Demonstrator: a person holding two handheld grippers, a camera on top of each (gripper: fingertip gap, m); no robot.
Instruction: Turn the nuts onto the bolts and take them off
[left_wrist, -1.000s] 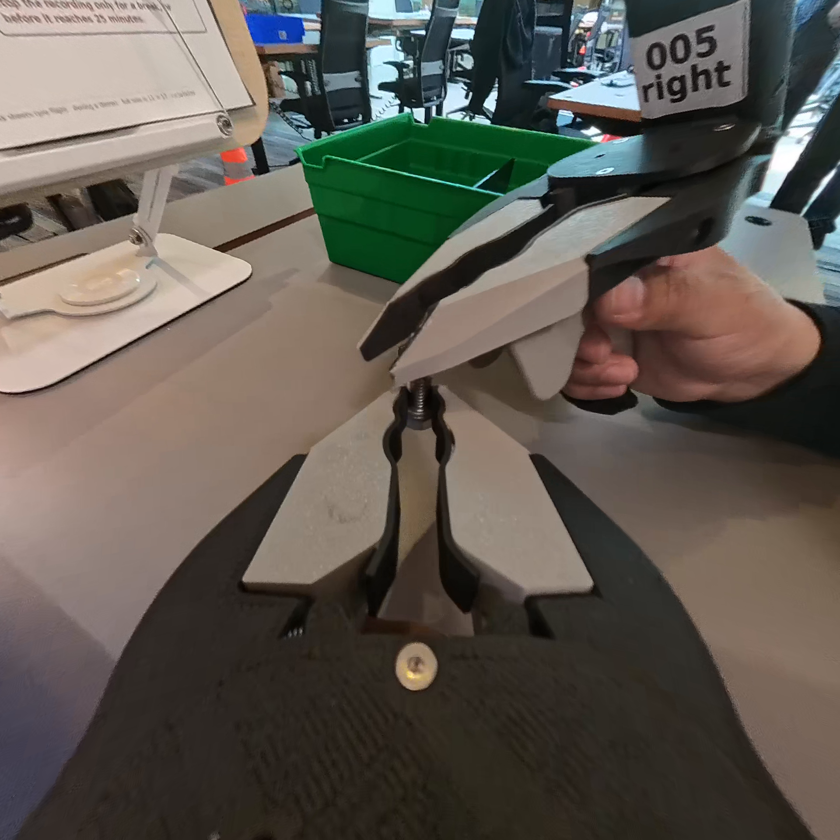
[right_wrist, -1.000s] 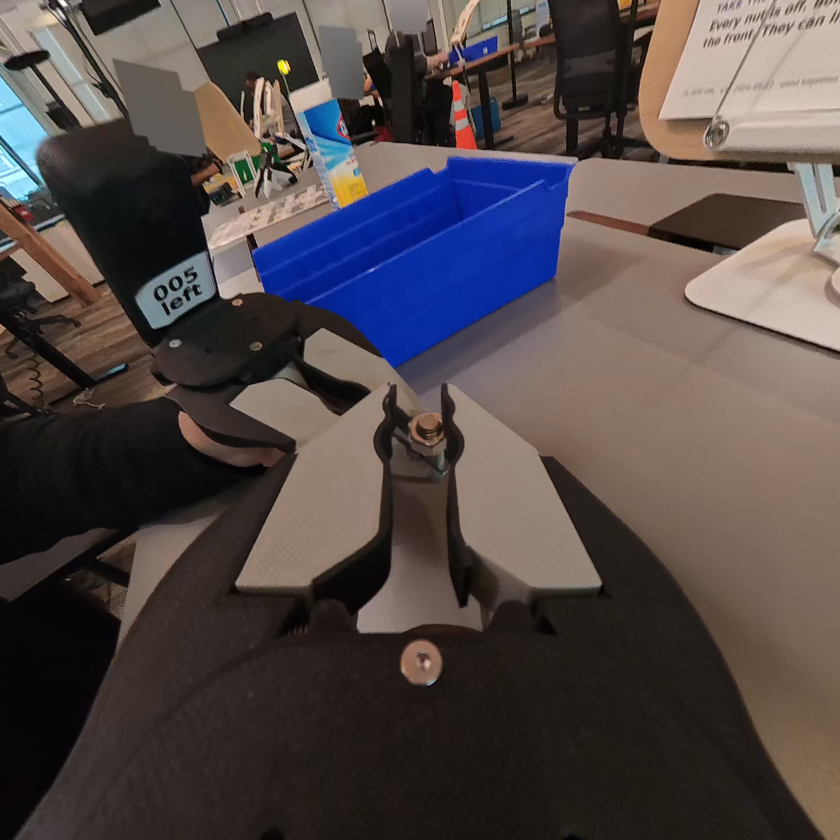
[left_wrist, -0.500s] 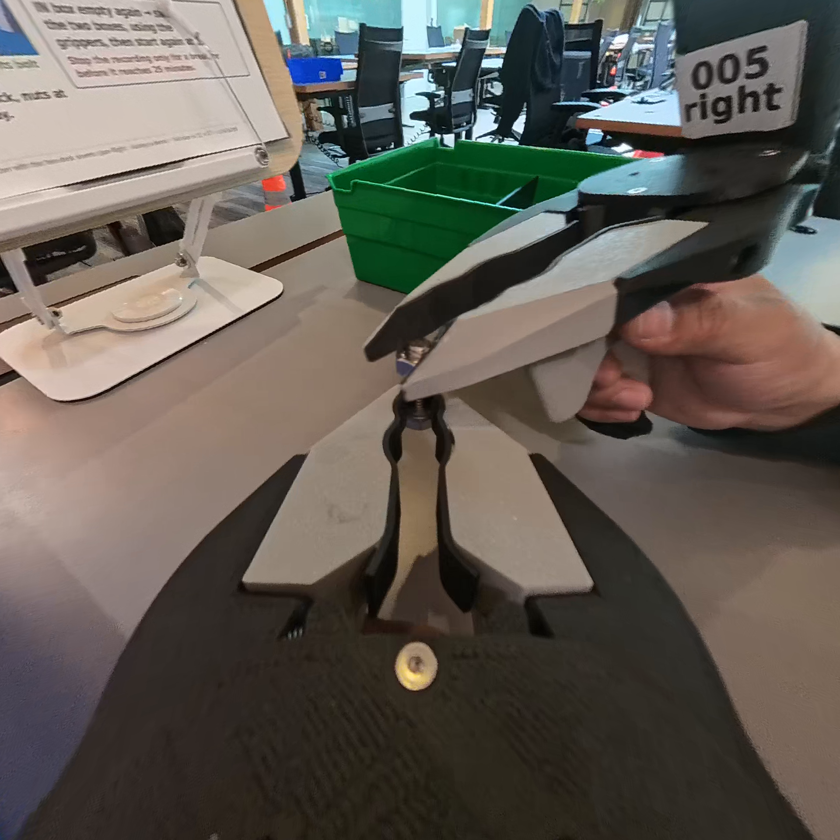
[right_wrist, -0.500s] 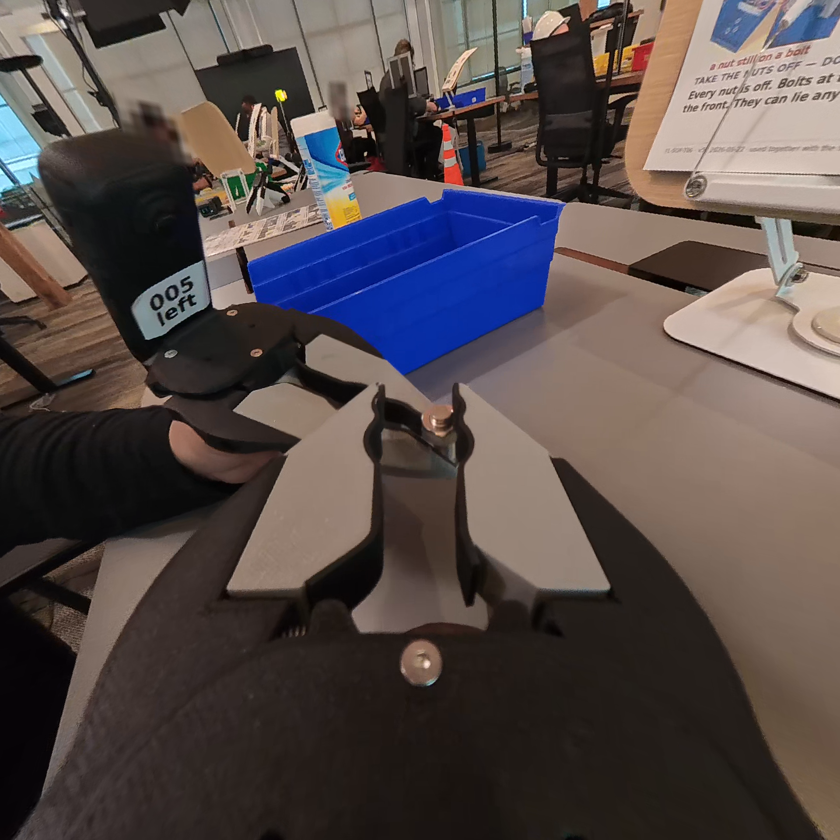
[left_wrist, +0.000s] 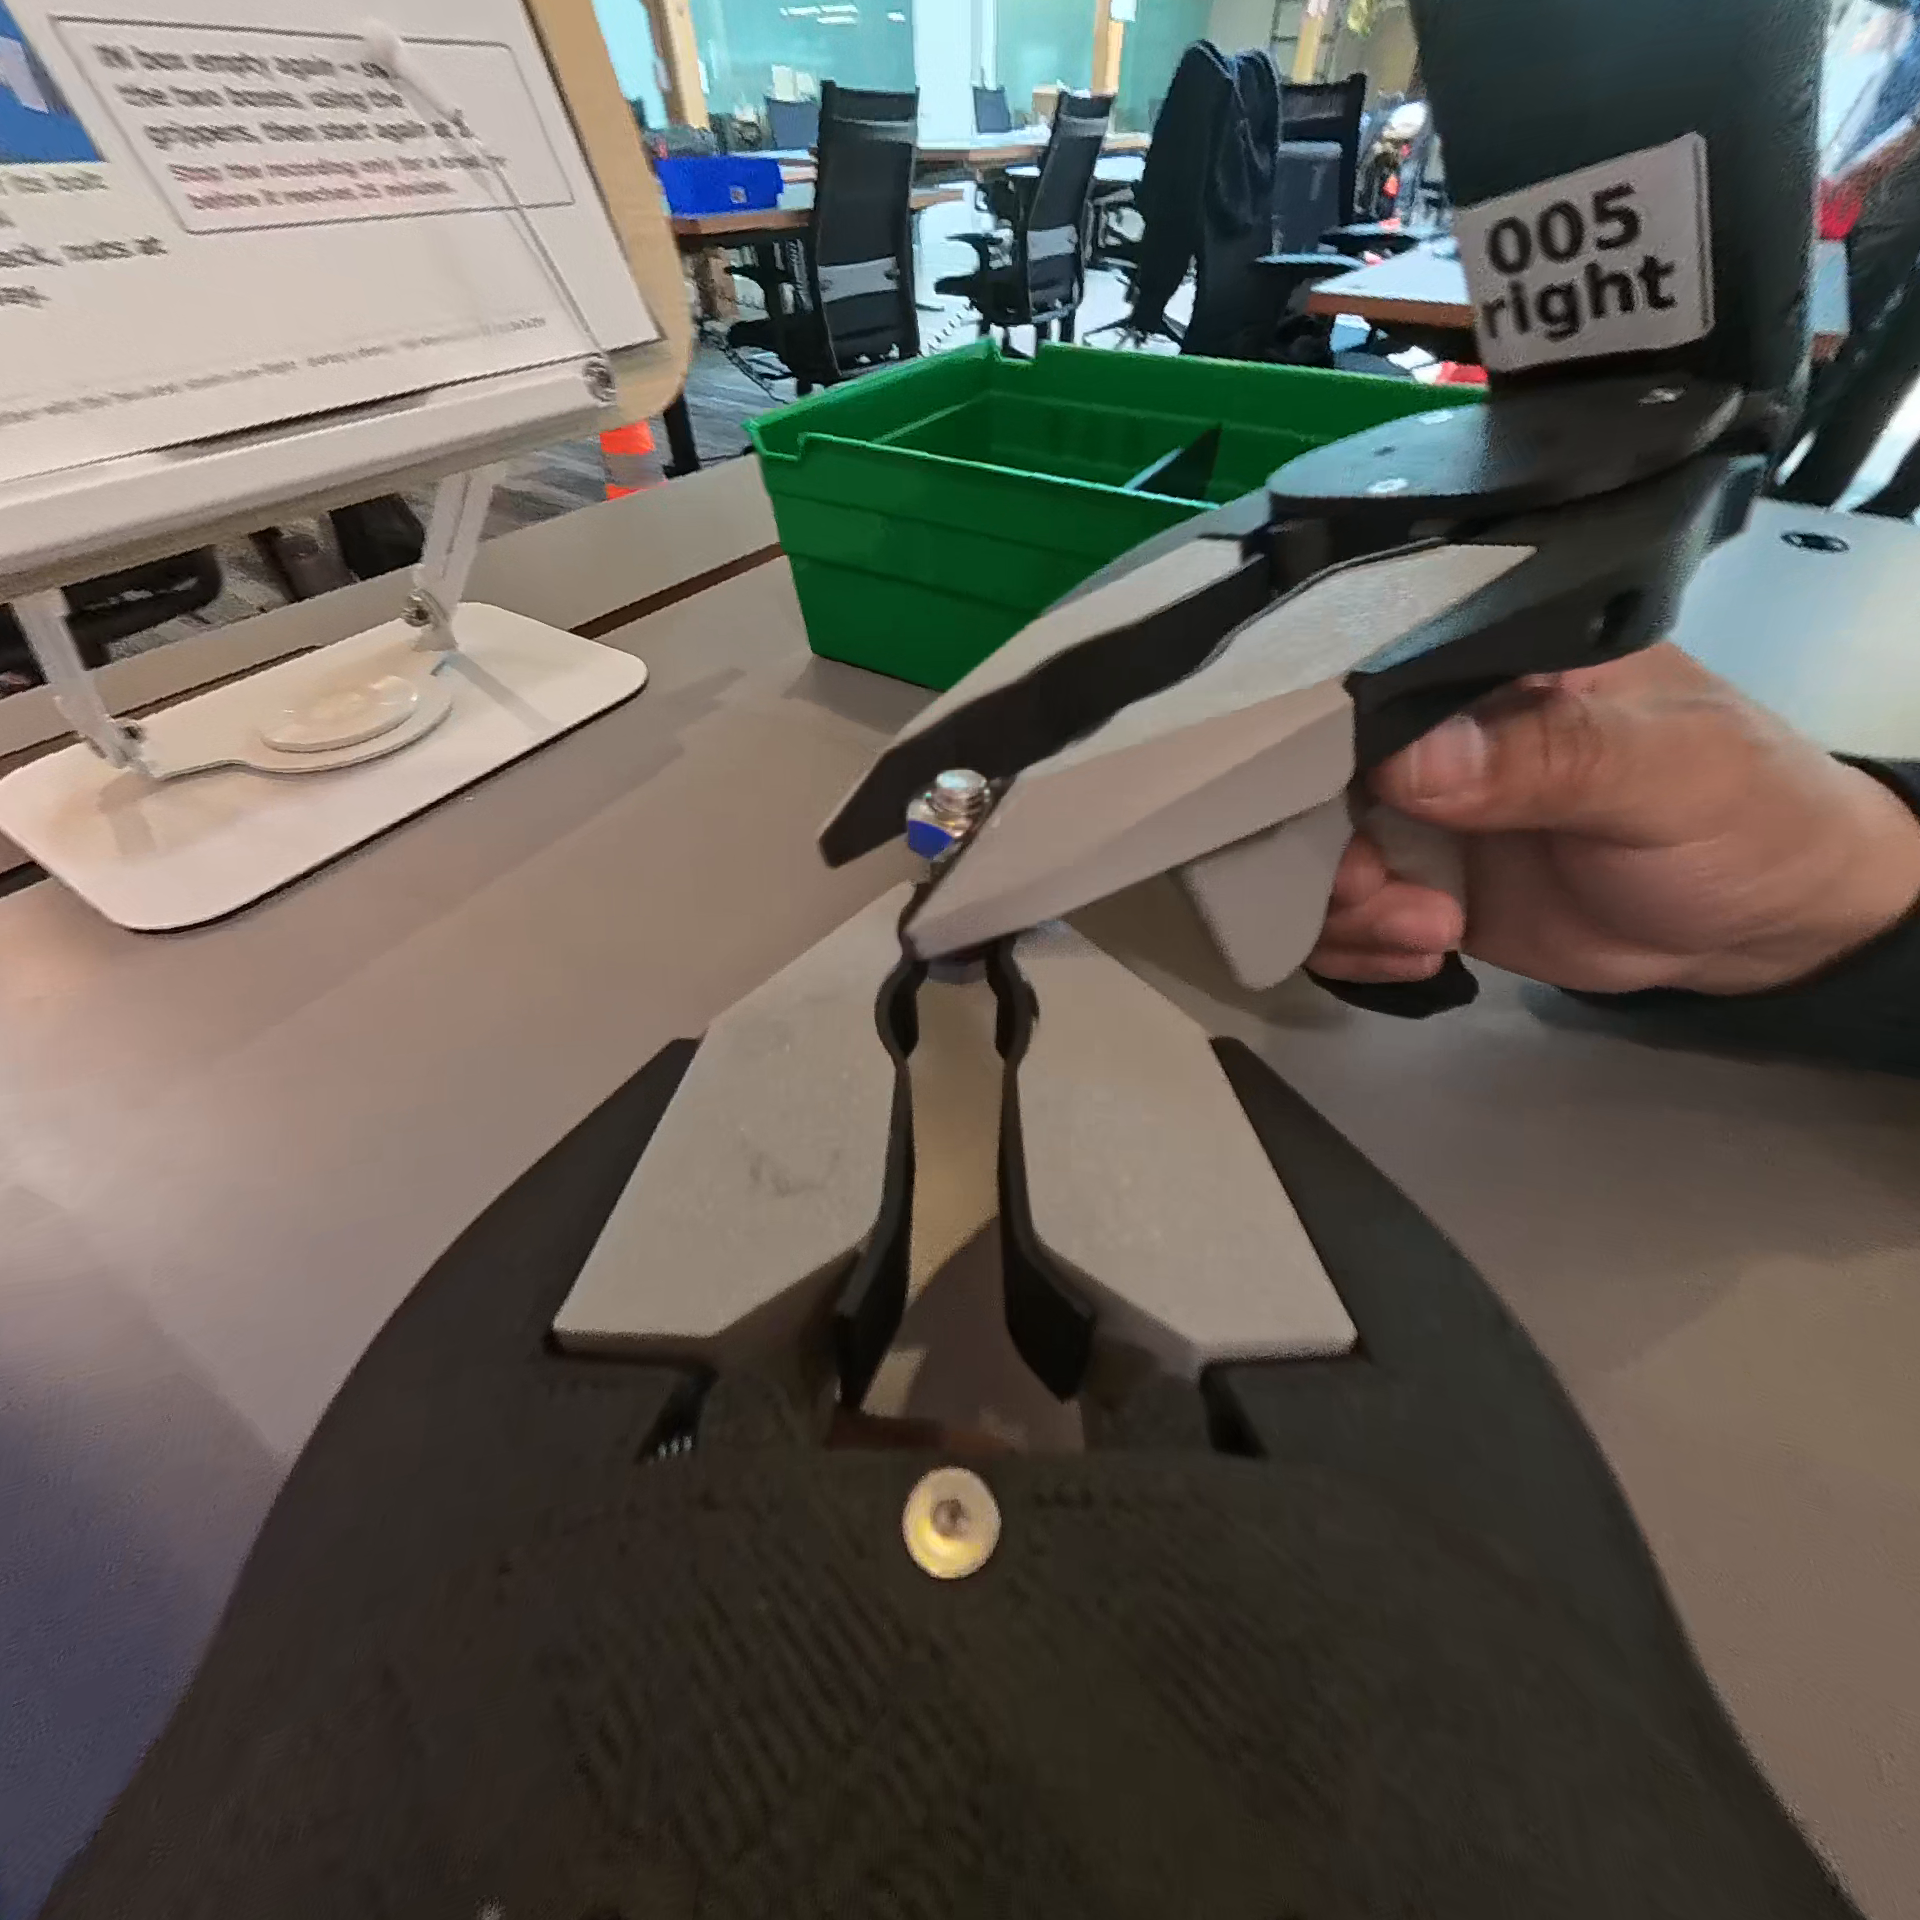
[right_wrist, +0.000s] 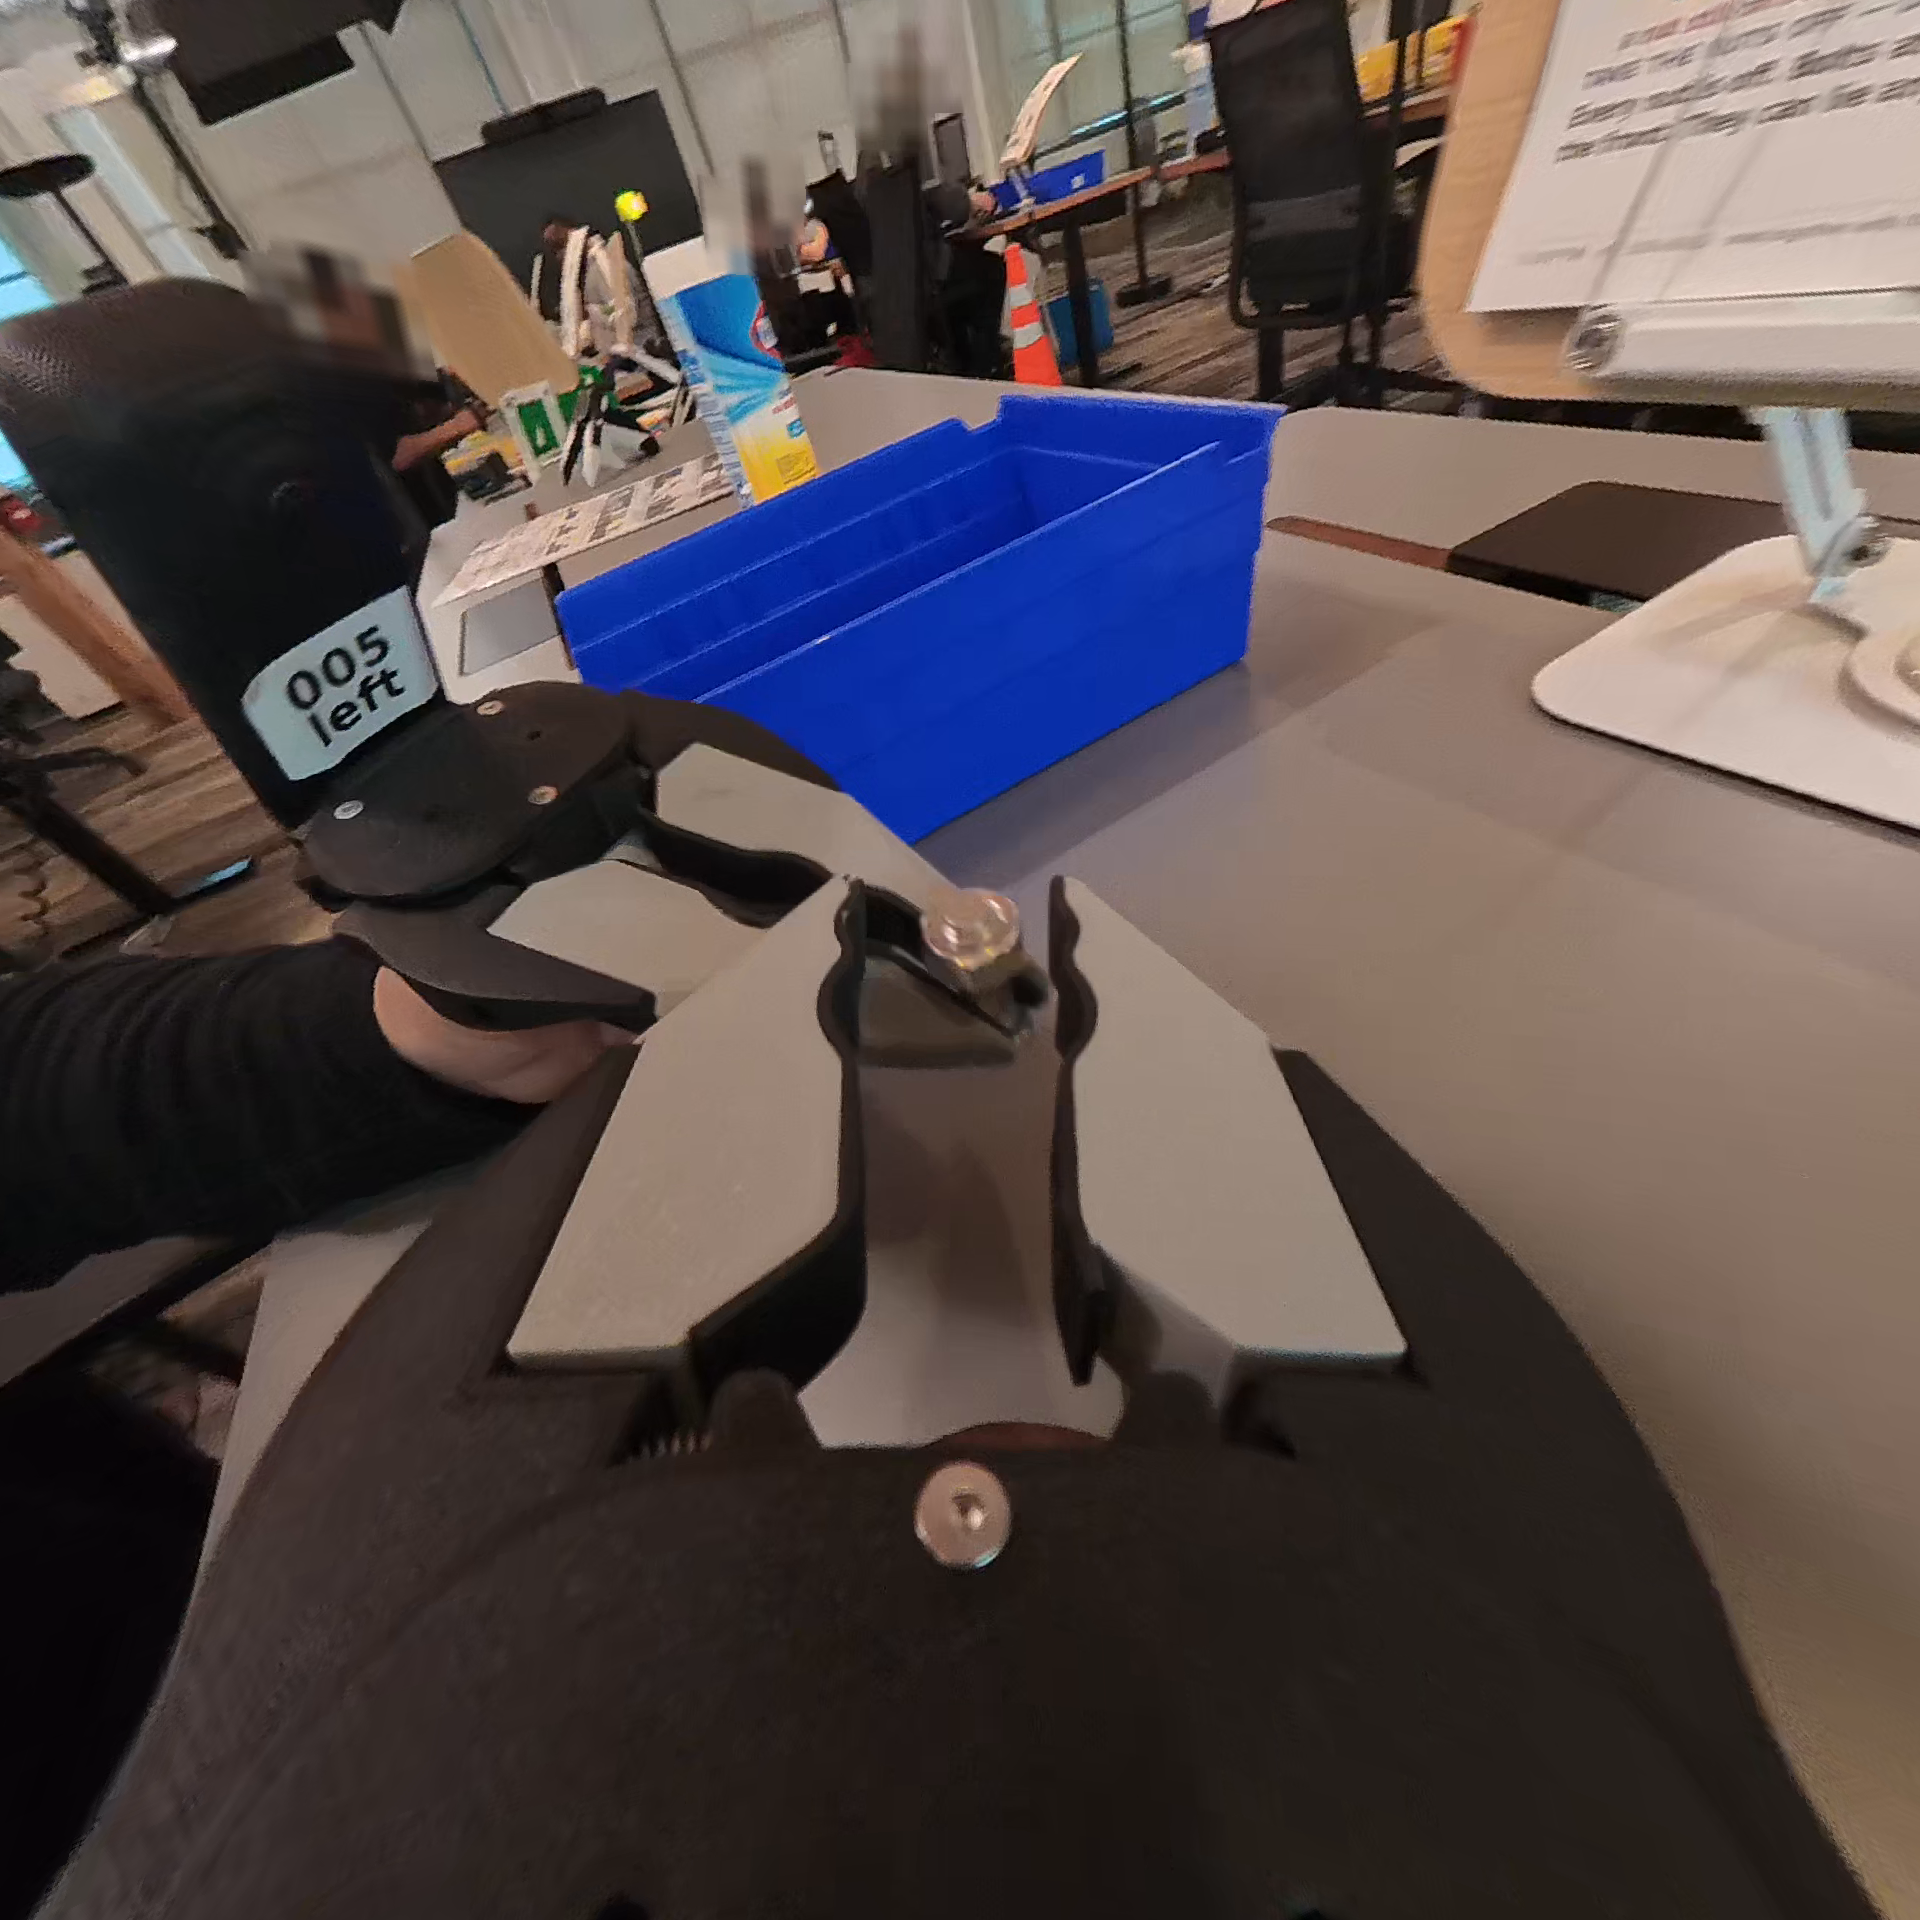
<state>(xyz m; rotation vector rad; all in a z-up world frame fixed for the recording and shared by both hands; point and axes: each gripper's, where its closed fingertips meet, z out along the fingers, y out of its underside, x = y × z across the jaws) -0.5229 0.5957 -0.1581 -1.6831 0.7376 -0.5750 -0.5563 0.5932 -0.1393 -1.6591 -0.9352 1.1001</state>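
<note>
Your left gripper (left_wrist: 954, 971) is clamped on the head end of the silver threaded steel bolt (left_wrist: 961, 798), held above the grey tabletop (left_wrist: 416, 1039). Your right gripper (right_wrist: 951, 935) has its jaws apart w/ gaps either side of the silver hex nut (right_wrist: 971, 940) near the bolt's tip, not gripping it.

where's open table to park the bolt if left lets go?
Bare table between the blue bin and the white stand base; also between that base and the green bin. Crowded where the left gripper and right gripper meet at the bolt.
</note>
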